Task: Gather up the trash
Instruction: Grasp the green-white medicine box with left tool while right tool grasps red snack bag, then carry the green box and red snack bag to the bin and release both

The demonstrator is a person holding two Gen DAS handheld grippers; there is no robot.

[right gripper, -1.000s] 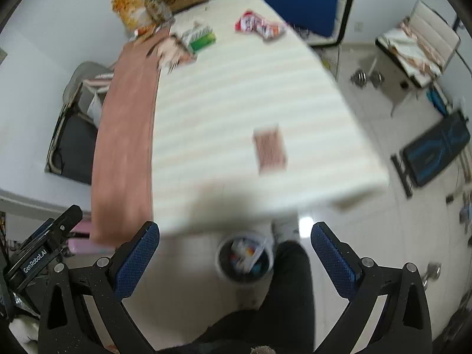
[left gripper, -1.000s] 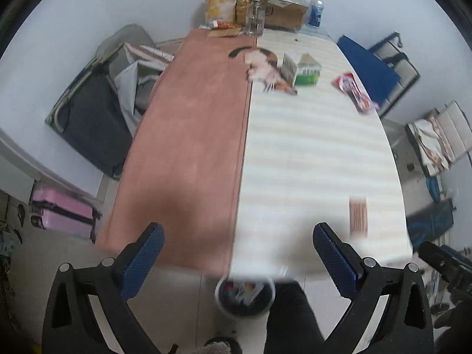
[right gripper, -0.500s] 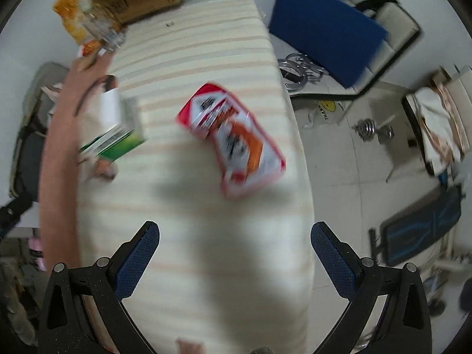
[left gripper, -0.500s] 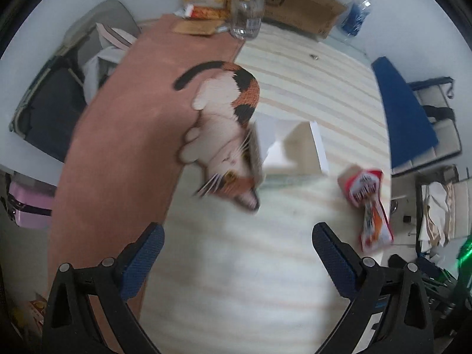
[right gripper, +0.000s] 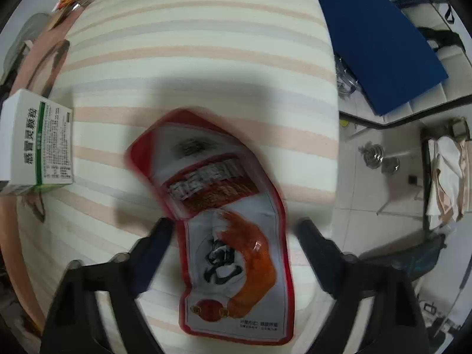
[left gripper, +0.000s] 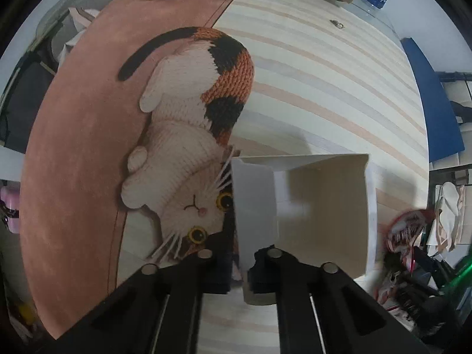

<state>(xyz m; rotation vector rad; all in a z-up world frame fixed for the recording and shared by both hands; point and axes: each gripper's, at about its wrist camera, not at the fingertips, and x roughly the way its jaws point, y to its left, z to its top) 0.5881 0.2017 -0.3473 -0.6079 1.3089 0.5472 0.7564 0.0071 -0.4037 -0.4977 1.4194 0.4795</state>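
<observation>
Left gripper (left gripper: 239, 268) clamps the open white carton's (left gripper: 309, 206) wall at lower centre; right gripper (right gripper: 233, 236), jaws just closing, straddles the red snack pouch (right gripper: 227, 224), neither binned yet.

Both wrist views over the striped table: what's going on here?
A person is clearing trash with two handheld grippers. The left gripper has just closed on a wall of the open white cardboard box, beside the knitted calico cat print. The right gripper has been closing around the red-edged snack wrapper lying on the striped tablecloth; its pads aren't clearly pressing.
</observation>
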